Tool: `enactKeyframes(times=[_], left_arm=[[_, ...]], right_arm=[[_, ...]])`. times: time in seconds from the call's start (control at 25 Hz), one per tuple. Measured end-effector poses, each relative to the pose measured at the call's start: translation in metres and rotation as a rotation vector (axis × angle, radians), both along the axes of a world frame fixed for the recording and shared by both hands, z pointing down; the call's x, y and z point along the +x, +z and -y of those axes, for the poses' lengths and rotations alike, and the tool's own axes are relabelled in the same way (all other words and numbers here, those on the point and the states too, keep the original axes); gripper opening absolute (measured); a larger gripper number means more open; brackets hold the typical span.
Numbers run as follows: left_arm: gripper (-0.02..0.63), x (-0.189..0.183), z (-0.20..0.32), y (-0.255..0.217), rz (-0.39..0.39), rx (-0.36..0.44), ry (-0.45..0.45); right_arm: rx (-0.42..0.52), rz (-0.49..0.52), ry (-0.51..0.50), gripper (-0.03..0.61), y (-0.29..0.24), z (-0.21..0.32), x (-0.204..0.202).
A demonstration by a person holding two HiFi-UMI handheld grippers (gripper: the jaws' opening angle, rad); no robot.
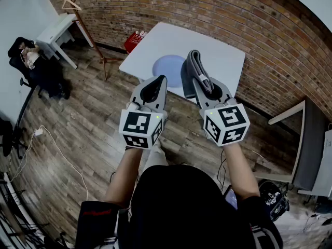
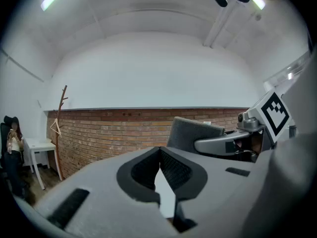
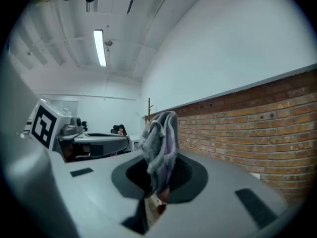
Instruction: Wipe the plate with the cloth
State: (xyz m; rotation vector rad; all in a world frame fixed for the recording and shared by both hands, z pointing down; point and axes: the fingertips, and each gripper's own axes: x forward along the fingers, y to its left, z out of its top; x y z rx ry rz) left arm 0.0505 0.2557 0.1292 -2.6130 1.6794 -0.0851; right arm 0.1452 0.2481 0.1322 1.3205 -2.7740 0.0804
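The person holds up two grippers side by side over the brown wooden floor (image 1: 78, 134).

The right gripper (image 1: 203, 83) has its two jaws squeezed tight on a soft grey folded cloth (image 1: 191, 69). In the right gripper view the cloth (image 3: 159, 145) is pinched right between the jaws, and its bottom end with a small tag hangs down behind them. The cloth is long and thin. Its long side runs the same way as the jaws, and its rounded top pokes out well past the fingertips, pointing away from the person and toward the red brick wall (image 1: 218, 14).

The left gripper (image 1: 160, 81) has nothing in it. In the left gripper view its jaws (image 2: 159, 152) are pushed together so the tips touch.

The round light blue plate (image 1: 166, 66) lies flat on the white square table (image 1: 223, 56), out beyond both sets of fingertips. In the head view it sits between the two grippers, and the cloth covers its right edge.
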Motion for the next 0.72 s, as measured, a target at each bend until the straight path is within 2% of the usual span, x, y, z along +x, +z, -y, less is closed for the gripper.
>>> enactKeyframes(times=[0.72], left_arm=[[0.020,-0.007,0.021,0.003,-0.004,-0.014,0.004]], right_arm=[[-0.036,0.029,0.005,0.050,0.006,0.018,-0.007]])
